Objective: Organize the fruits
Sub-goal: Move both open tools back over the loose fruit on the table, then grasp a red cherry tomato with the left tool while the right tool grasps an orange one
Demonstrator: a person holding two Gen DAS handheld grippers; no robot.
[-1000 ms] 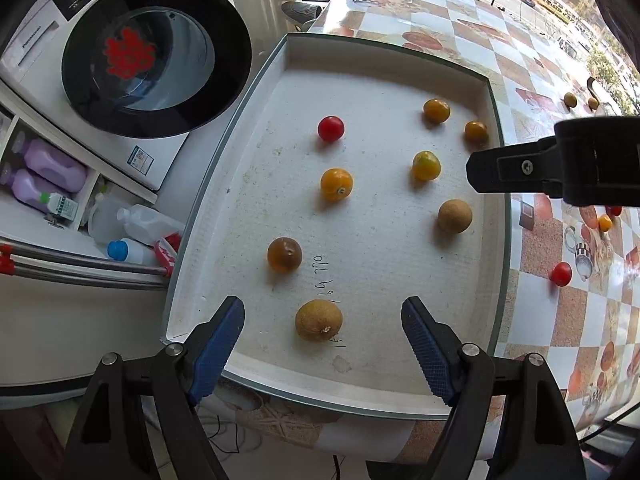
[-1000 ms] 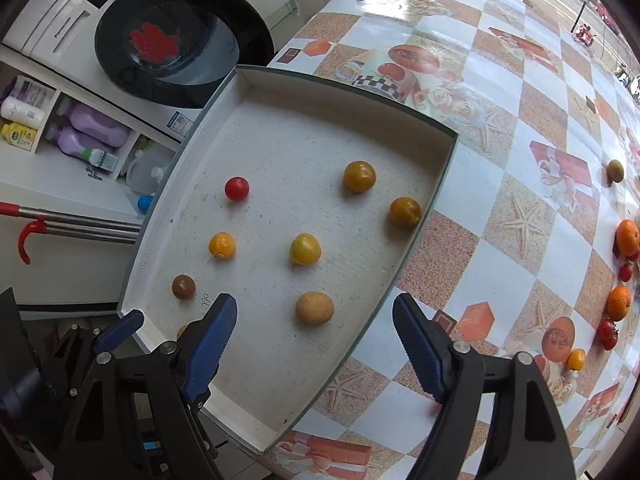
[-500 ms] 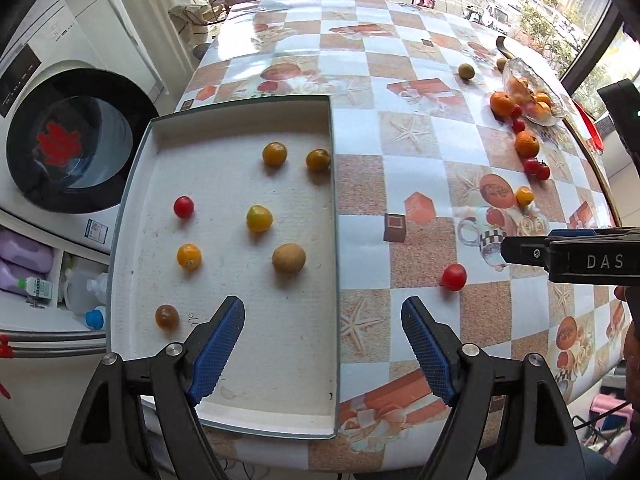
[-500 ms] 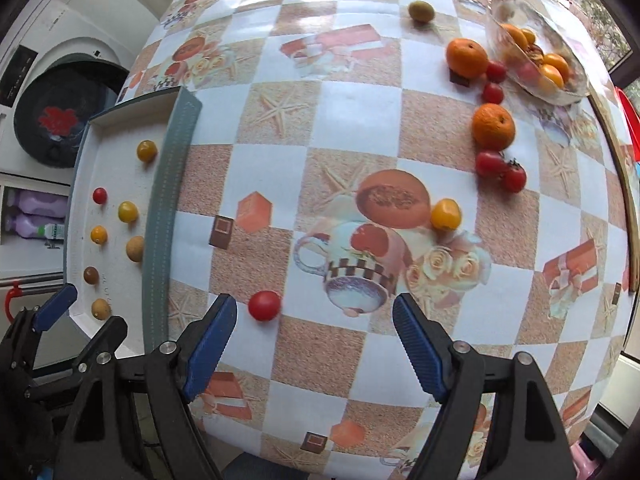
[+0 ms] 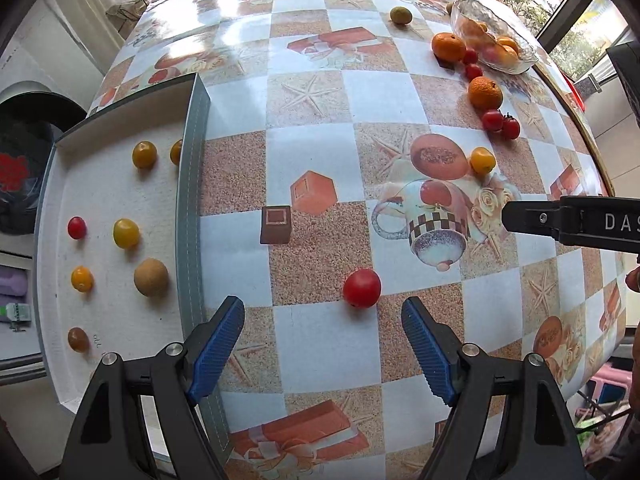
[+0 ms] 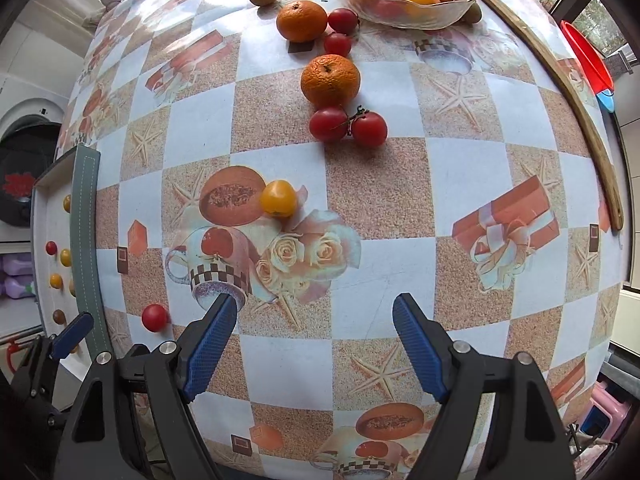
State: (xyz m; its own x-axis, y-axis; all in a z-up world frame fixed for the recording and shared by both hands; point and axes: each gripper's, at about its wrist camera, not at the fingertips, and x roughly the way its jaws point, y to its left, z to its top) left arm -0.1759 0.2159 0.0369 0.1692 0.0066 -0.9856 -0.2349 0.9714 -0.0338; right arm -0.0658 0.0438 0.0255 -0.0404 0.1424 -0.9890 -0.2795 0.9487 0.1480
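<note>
Both tongs are held wide apart with nothing between their blue pads. Under the left gripper [image 5: 323, 334] a bare stretch of checked tablecloth [image 5: 304, 92] is framed, and a lone red cherry tomato [image 5: 361, 288] lies just ahead of the gap, slightly toward the right pad. The right gripper [image 6: 314, 338] is poised over the printed teacup and roses; its black arm is seen reaching in from the right edge of the left view.

A second earlier the white tray [image 5: 192, 184] filled both views, and it has since been left behind: it is now pushed to the left margin, its grey wall just beside the left pad. Several small fruits are already laid out in it in loose rows, among them a small red tomato [image 5: 77, 227], a yellow tomato [image 5: 126, 233] and a brown round fruit [image 5: 151, 277]. So the empty tongs have been carried from the drop-off place back toward the unsorted fruit.

That supply is spread farther out: a yellow tomato [image 6: 278, 198] beside the printed melon, a pair of red tomatoes on a stem [image 6: 347, 125], two mandarins [image 6: 330, 80], and a glass bowl [image 6: 432, 16] of mixed fruit at the far edge. The lone red tomato is judged the likeliest next pick for the left tongs.
</note>
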